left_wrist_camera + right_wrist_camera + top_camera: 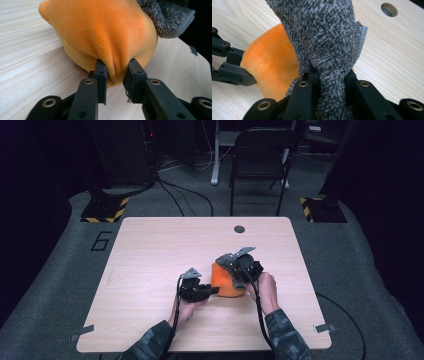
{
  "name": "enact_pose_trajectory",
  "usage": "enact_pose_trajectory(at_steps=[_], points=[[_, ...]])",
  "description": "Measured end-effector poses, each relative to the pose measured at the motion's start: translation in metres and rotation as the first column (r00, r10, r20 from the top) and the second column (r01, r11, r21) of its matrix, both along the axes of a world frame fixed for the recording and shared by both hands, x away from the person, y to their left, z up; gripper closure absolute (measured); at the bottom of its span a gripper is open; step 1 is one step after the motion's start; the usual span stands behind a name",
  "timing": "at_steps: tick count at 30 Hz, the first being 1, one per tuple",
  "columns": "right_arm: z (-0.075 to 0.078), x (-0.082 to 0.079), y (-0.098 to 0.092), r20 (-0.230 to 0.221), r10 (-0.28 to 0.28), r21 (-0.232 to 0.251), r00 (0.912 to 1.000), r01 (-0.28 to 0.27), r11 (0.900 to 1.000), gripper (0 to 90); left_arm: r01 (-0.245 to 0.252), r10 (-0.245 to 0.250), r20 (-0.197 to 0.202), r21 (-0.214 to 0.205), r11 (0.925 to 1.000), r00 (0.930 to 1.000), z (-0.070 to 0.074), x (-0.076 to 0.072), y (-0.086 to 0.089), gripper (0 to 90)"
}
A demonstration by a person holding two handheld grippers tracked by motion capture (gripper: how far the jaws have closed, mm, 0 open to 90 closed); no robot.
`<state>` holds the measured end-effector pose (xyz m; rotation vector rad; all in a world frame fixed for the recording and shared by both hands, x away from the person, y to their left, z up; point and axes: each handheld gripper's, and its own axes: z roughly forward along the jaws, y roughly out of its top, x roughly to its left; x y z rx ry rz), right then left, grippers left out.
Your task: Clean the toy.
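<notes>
We see the orange cloth (226,281) lying bunched on the wooden table (150,265), near its middle. Our left gripper (115,75) pinches a fold of that cloth between narrow jaws, though the pads may be easing off. Our right gripper (331,75) is clamped on the grey towel (327,35), which hangs just above and beside the orange cloth.
</notes>
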<state>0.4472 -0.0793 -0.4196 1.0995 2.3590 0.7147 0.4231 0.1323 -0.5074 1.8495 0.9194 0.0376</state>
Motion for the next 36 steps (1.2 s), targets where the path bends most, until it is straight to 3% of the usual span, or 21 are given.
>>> enact_pose_trajectory(at_steps=[3,4,7,10,11,15,18,21,23,25,27,29,34,36], points=[[-0.003,0.002,-0.001,-0.009,-0.002,0.008,1.0000,0.002,1.0000,76.3,0.001,-0.002,0.027,0.034,0.9994,0.9996,0.000,-0.001,-0.002,59.5],[-0.007,0.004,-0.002,-0.022,-0.008,0.013,0.9997,0.008,0.9999,76.4,0.005,-0.012,0.076,0.093,0.9956,0.9970,0.000,-0.004,-0.004,54.0],[-0.009,0.007,-0.004,-0.035,-0.006,0.035,0.9994,0.007,0.9994,76.4,0.004,-0.024,0.121,0.160,0.9872,0.9923,0.001,-0.007,-0.002,46.3],[-0.009,0.010,-0.006,-0.035,-0.005,0.040,0.9994,0.006,0.9992,76.4,-0.003,-0.032,0.180,0.191,0.9815,0.9832,0.002,-0.010,0.000,40.8],[-0.009,0.010,-0.007,-0.037,-0.002,0.044,0.9993,0.004,0.9990,76.4,-0.014,-0.034,0.212,0.221,0.9753,0.9768,0.003,-0.011,0.000,39.7],[-0.010,0.013,-0.008,-0.035,-0.011,0.057,0.9993,0.013,0.9983,76.4,-0.005,-0.078,0.267,0.295,0.9555,0.9607,0.001,-0.014,-0.005,39.0],[-0.010,0.013,-0.008,-0.047,-0.012,0.058,0.9988,0.015,0.9982,76.3,0.000,-0.093,0.288,0.309,0.9510,0.9532,-0.002,-0.015,-0.009,52.8],[-0.010,0.014,-0.010,-0.036,-0.011,0.059,0.9993,0.013,0.9981,76.3,-0.009,-0.087,0.305,0.301,0.9535,0.9485,-0.003,-0.016,-0.010,61.3],[-0.010,0.013,-0.010,-0.044,-0.020,0.069,0.9988,0.023,0.9974,76.3,-0.023,-0.081,0.318,0.312,0.9497,0.9447,-0.002,-0.017,-0.010,61.2],[-0.010,0.013,-0.010,-0.044,-0.026,0.075,0.9987,0.030,0.9967,76.2,-0.045,-0.068,0.330,0.322,0.9458,0.9417,0.000,-0.017,-0.009,52.3],[-0.010,0.014,-0.011,-0.039,-0.019,0.072,0.9991,0.022,0.9971,76.3,-0.046,-0.066,0.334,0.318,0.9471,0.9403,0.000,-0.017,-0.009,48.7],[-0.011,0.014,-0.012,-0.041,-0.011,0.081,0.9991,0.014,0.9966,76.3,-0.038,-0.071,0.348,0.296,0.9545,0.9349,0.001,-0.018,-0.008,50.2],[-0.011,0.014,-0.013,-0.036,-0.011,0.094,0.9993,0.015,0.9954,75.9,-0.019,-0.096,0.365,0.300,0.9538,0.9260,-0.001,-0.019,-0.011,69.9],[-0.011,0.013,-0.015,-0.033,-0.016,0.119,0.9993,0.019,0.9927,75.6,-0.023,-0.082,0.356,0.282,0.9592,0.9309,-0.001,-0.018,-0.011,75.2]])
